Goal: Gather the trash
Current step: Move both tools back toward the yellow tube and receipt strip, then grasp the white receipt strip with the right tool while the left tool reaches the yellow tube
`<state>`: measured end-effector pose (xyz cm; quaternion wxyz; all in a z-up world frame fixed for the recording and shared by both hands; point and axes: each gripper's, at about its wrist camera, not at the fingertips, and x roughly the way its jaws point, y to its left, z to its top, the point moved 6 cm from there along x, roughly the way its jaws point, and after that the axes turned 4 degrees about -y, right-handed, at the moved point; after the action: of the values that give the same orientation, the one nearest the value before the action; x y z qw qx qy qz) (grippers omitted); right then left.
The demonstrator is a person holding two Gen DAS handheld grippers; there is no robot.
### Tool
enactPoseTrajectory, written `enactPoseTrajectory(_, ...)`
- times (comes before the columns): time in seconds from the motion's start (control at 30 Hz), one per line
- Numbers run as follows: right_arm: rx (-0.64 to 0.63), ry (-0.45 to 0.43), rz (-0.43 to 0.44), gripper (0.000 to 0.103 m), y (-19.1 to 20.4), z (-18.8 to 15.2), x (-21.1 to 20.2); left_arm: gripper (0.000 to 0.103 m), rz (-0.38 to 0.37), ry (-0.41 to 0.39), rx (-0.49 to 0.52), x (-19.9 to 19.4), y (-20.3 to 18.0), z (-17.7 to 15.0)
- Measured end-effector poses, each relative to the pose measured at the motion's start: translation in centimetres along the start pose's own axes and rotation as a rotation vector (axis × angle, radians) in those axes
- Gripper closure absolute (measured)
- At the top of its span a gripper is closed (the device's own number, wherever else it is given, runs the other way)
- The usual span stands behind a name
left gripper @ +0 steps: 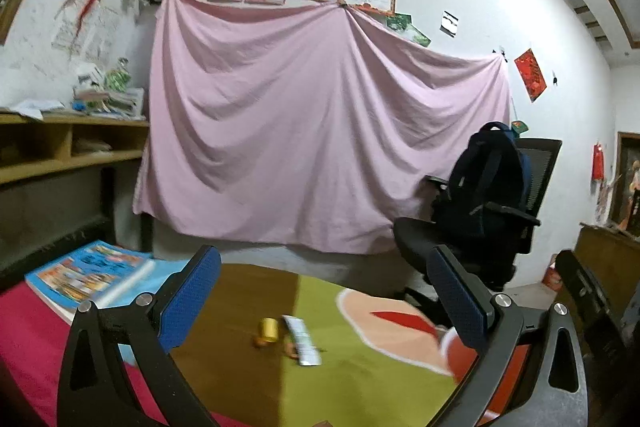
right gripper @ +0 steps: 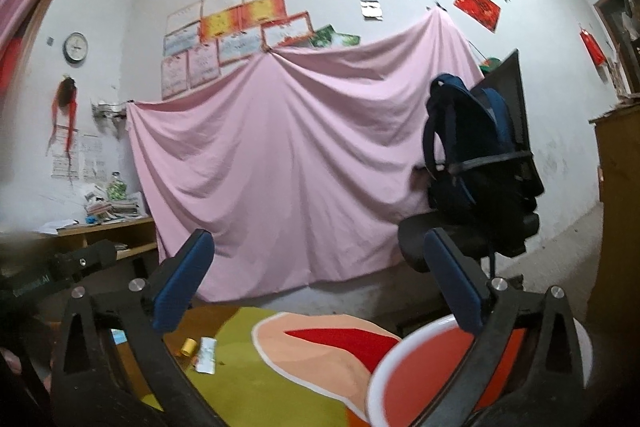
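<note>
Wrapper [left gripper: 302, 341] lengthwise, pointing away (yellow roll [left gripper: 267, 330] beside)

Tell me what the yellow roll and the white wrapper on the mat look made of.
Yellow roll: likely glossy plastic tape or ribbon, judging by its bright sheen; blur leaves it open. White wrapper: thin, flat, probably plastic film or paper with faint print. Mat: matte fabric, printed.

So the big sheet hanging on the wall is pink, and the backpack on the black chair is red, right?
Not quite. The sheet on the wall is pink, but the backpack on the black office chair is dark blue, not red. The right wrist view shows it most clearly; the left wrist view shows the same.
</note>
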<state>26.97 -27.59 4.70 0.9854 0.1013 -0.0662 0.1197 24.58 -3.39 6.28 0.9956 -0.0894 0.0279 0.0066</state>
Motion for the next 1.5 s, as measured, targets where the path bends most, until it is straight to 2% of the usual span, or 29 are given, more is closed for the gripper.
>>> enactPoseTrajectory(0.23,-0.071,-0.014,0.08,0.0,4.2,-1.2,0.4,0.002,0.056,-0.021,0.046,-0.7,3.4,-1.0)
enactPoseTrajectory(0.37,-0.113,-0.022,0.093,0.0,5.8,-1.8,0.9,0.002,0.079,-0.021,0.041,-0.4,5.2,-1.9)
enactPoseTrajectory(0.57,-0.149,0.029,0.12,0.0,7.3,-3.5,3.0,0.002,0.103,0.024,0.016,1.1,7.3,-3.2)
enactPoseTrajectory(0.73,-0.142,0.1,0.151,0.0,8.1,-4.9,5.6,0.002,0.105,0.101,-0.029,3.0,8.8,-4.5)
enactPoseTrajectory(0.97,-0.114,0.327,0.221,0.0,9.0,-8.5,9.7,0.005,0.102,0.216,-0.076,6.1,10.1,-5.0)
enactPoseTrajectory(1.07,-0.144,0.414,0.253,0.005,10.0,-10.2,10.9,0.019,0.086,0.263,-0.074,7.4,10.3,-5.3)
enactPoseTrajectory(1.13,-0.174,0.485,0.283,0.013,11.0,-11.4,11.9,0.036,0.067,0.311,-0.069,8.4,10.4,-5.5)
enactPoseTrajectory(1.17,-0.19,0.522,0.295,0.016,11.5,-12.1,12.4,0.04,0.056,0.335,-0.07,8.9,10.5,-5.7)
enactPoseTrajectory(1.23,-0.221,0.6,0.311,0.031,12.4,-13.8,13.2,0.053,0.036,0.378,-0.082,9.7,10.7,-6.2)
enactPoseTrajectory(1.4,-0.224,0.74,0.338,0.041,12.7,-17.0,14.4,0.073,-0.006,0.486,-0.119,11.0,10.5,-8.1)
enactPoseTrajectory(1.5,-0.175,0.798,0.363,0.042,12.5,-17.8,15.0,0.077,-0.029,0.53,-0.122,11.4,9.9,-9.0)
